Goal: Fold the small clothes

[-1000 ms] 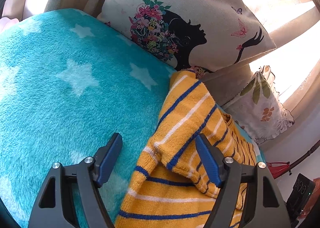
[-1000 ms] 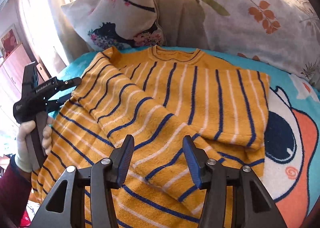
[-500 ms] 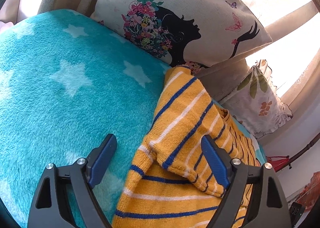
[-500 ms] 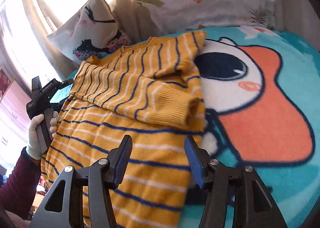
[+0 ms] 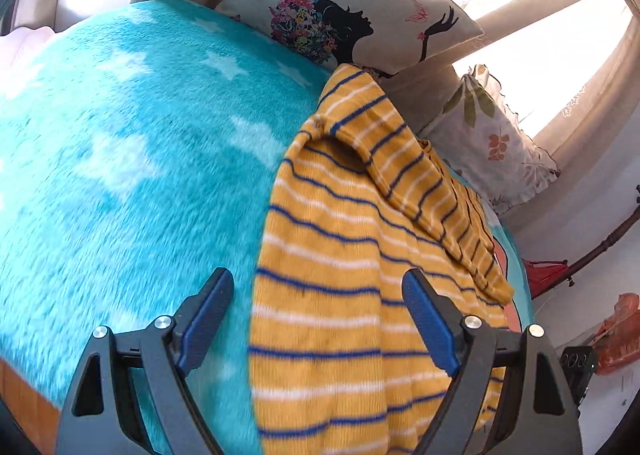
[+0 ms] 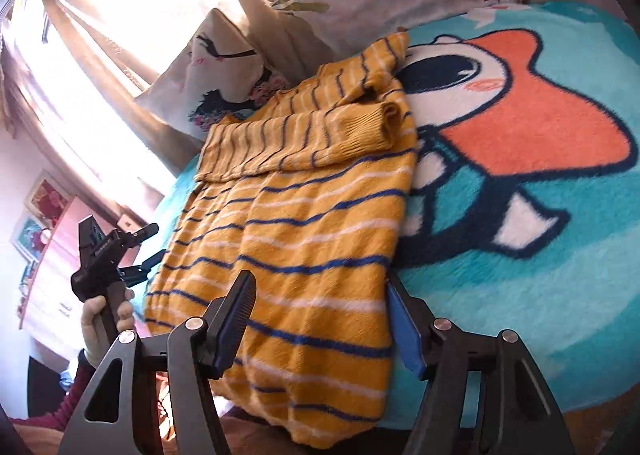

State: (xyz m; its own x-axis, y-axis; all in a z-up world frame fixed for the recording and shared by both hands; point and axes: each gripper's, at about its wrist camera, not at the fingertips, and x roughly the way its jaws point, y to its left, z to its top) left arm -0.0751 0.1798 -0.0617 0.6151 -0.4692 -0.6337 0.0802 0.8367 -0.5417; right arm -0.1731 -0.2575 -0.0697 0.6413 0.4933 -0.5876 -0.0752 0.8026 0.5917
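Observation:
A yellow sweater with blue and white stripes [image 6: 300, 231] lies flat on a turquoise blanket [image 6: 520, 295], both sleeves folded across its chest. In the left wrist view the sweater [image 5: 340, 295] fills the lower right. My left gripper [image 5: 320, 319] is open and empty, its jaws straddling the sweater's left edge near the hem. It also shows in the right wrist view [image 6: 148, 251], held at the sweater's left side. My right gripper [image 6: 320, 319] is open and empty over the sweater's lower right hem.
A pillow with a woman's silhouette [image 5: 352, 3] and a leaf-print pillow [image 5: 492, 143] lean at the head of the bed. The blanket shows a cartoon figure [image 6: 520, 115] to the right of the sweater. Curtains [image 6: 100, 35] and a bright window stand behind.
Both grippers have pulled back from the folded sleeves toward the sweater's hem. The right gripper has swung to the sweater's lower right corner, the left down its left edge.

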